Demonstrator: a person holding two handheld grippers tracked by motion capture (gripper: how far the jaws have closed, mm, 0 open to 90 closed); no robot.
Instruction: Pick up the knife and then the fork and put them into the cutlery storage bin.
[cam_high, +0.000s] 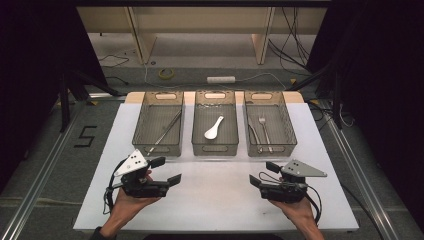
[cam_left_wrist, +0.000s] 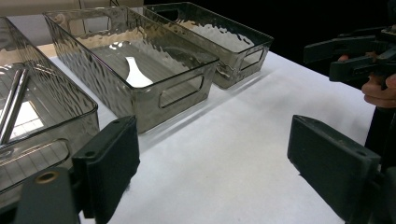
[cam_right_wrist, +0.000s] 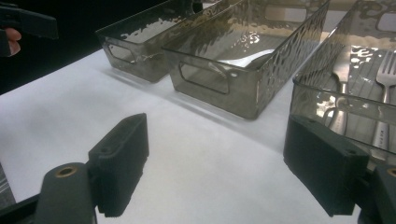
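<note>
Three smoky see-through bins stand in a row on the white table (cam_high: 215, 200). Metal chopsticks (cam_high: 165, 131) lie in the left bin (cam_high: 141, 120). The middle bin (cam_high: 200, 145) holds a white spoon (cam_high: 214, 128). In the right bin (cam_high: 287, 130) lie a fork (cam_high: 264, 131) and one more metal utensil (cam_high: 254, 135). My left gripper (cam_high: 166, 170) is open and empty in front of the left bin. My right gripper (cam_high: 263, 174) is open and empty in front of the right bin. The left gripper view shows its open jaws over bare table, with the spoon (cam_left_wrist: 133, 74) beyond.
Both hands come in from the table's near edge. Beyond the far edge are floor cables, a white power strip (cam_high: 221, 79) and a tape roll (cam_high: 166, 73). Dark curtains hang at both sides. In the right gripper view the fork (cam_right_wrist: 385, 74) lies close at right.
</note>
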